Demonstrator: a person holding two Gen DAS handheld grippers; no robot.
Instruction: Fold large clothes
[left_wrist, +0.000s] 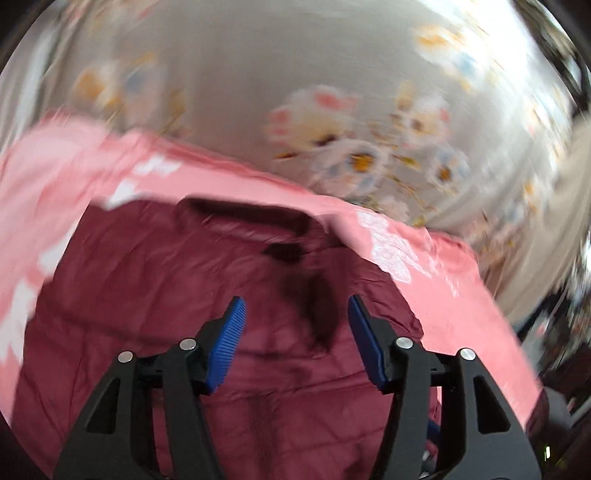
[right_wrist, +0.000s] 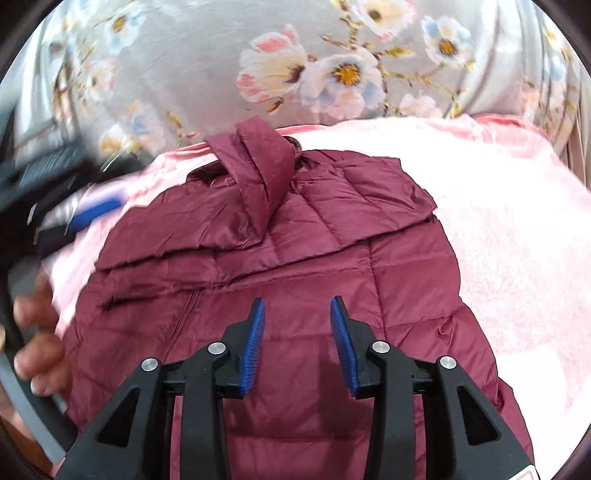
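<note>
A maroon quilted puffer jacket (right_wrist: 295, 240) lies flat on a pink blanket (right_wrist: 498, 221). One sleeve is folded across its upper part, and a folded flap (right_wrist: 258, 166) sticks up at the far end. My right gripper (right_wrist: 297, 302) hovers open over the jacket's middle with nothing between its blue pads. In the blurred left wrist view, my left gripper (left_wrist: 296, 301) is also open and empty above the jacket (left_wrist: 166, 295), which has a dark collar opening (left_wrist: 251, 214) ahead. A blurred blue finger (right_wrist: 98, 206) of the left gripper shows at the jacket's left edge.
The pink blanket (left_wrist: 443, 280) with white motifs covers a bed with a grey floral sheet (right_wrist: 184, 55). A person's hand (right_wrist: 37, 332) grips a grey handle at the left edge. Dark furniture stands beyond the bed on the right (left_wrist: 554, 332).
</note>
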